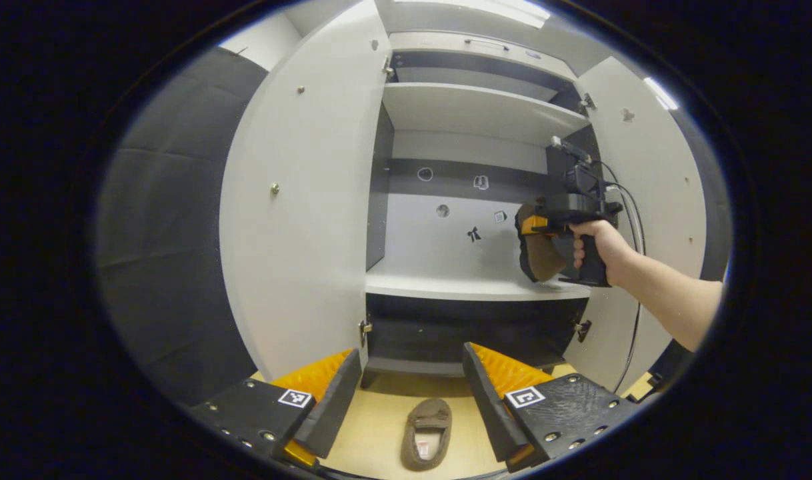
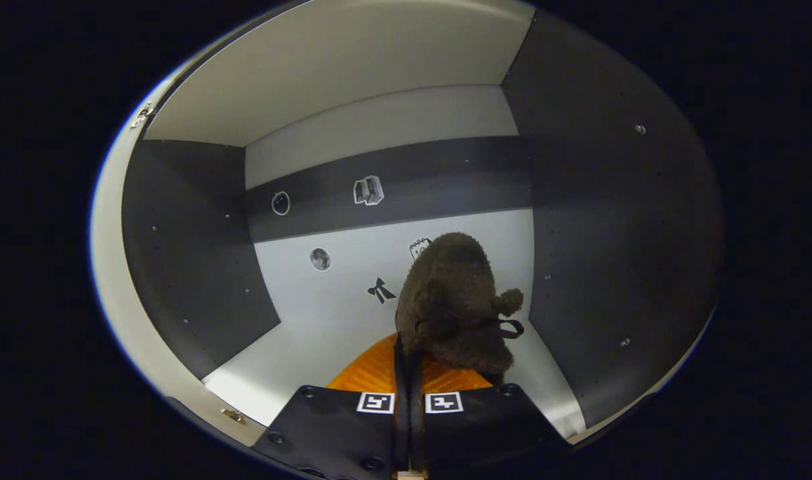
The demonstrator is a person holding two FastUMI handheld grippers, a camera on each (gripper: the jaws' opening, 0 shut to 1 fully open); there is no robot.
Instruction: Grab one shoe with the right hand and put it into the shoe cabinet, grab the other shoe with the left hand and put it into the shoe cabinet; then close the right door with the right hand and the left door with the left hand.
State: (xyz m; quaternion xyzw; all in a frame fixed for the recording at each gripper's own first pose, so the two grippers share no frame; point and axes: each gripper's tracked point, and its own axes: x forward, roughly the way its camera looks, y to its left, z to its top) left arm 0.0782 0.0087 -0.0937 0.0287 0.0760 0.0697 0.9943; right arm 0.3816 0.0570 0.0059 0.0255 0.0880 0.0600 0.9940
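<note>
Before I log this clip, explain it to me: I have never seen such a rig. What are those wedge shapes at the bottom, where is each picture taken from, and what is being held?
No robot here: a person holds a hand-held two-finger gripper in each hand, and a camera rides on each. The wedges at the bottom are that gripper's own fingers.

The left gripper view looks at the open white shoe cabinet. The left gripper is open and empty above a brown fuzzy slipper on the pale wooden floor. Farther off, a hand holds the right gripper with the other slipper at the cabinet's middle shelf.

The right gripper view looks from inside that compartment. The right gripper is shut on the dark brown fuzzy slipper, above the shelf.

Both doors stand open.
</note>
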